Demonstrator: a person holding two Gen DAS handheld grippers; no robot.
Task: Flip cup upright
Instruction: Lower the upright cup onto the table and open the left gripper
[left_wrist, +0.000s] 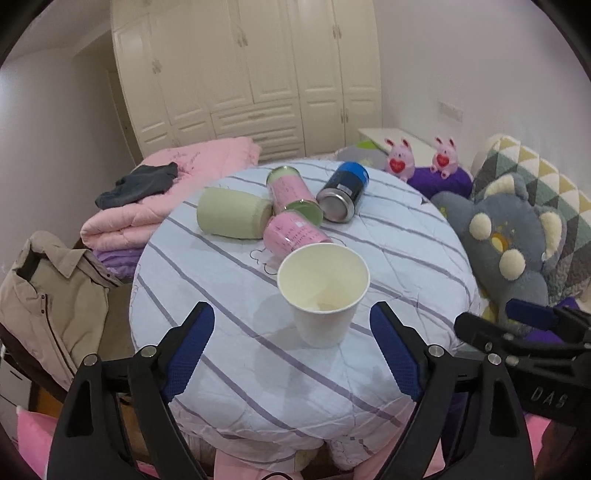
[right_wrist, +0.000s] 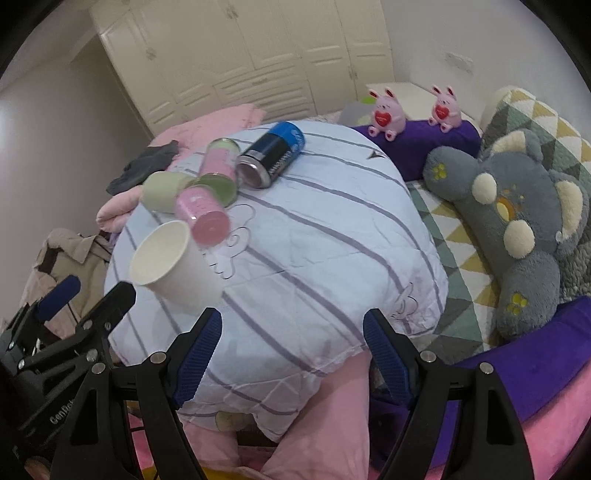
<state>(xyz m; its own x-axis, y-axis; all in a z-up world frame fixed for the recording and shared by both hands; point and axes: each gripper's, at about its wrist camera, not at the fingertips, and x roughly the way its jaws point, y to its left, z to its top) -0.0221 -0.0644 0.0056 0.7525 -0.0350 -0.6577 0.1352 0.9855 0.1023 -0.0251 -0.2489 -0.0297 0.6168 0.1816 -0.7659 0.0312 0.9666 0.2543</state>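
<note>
Upright cup (left_wrist: 323, 291) before toppled cans (left_wrist: 295, 199)

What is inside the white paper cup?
The white paper cup stands upright and looks empty: bare inner wall and bottom show. The near part of the bottom is hidden by its rim.

Standing upright on striped quilted table cover (left_wrist: 236, 354), nearest left gripper (left_wrist: 291, 345): white paper cup (left_wrist: 323, 295). Lying just behind it: pink can (left_wrist: 291, 236). Behind that: pink-and-green can (left_wrist: 293, 194). Left: pale green cup (left_wrist: 232, 218). Right: blue-and-black can (left_wrist: 343, 192). Beside table, right: grey plush koala (left_wrist: 509, 243).
</note>
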